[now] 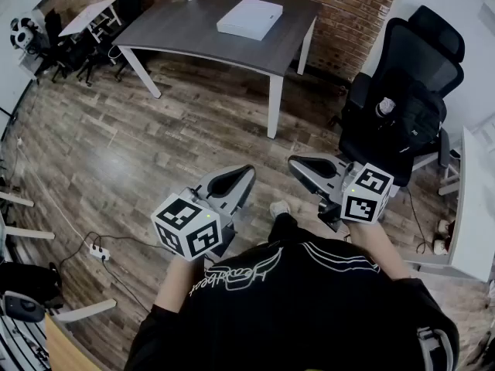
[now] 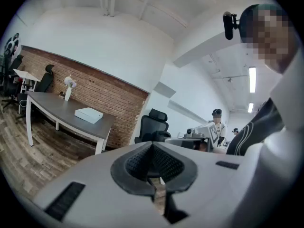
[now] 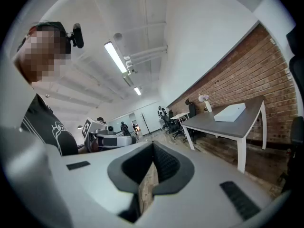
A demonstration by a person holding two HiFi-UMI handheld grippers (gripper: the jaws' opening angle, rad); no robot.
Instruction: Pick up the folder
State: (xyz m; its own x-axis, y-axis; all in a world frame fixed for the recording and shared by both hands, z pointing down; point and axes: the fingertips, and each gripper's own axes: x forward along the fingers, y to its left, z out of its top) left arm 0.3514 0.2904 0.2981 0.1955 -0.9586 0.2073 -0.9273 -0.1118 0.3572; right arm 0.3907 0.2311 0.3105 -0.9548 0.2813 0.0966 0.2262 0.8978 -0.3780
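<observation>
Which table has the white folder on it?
The dark grey rectangular table with white legs, by the brick wall; the flat white folder lies on it. The small white table far left shows none.

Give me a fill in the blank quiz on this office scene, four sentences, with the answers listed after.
1. The white folder lies on a grey ____.
2. The wall behind it is built of ____.
3. The left gripper and the right gripper both have their jaws ____, with nothing between them.
4. In the head view, the black office chair stands to the folder's ____.

Missing words: table; brick; shut; right.
</observation>
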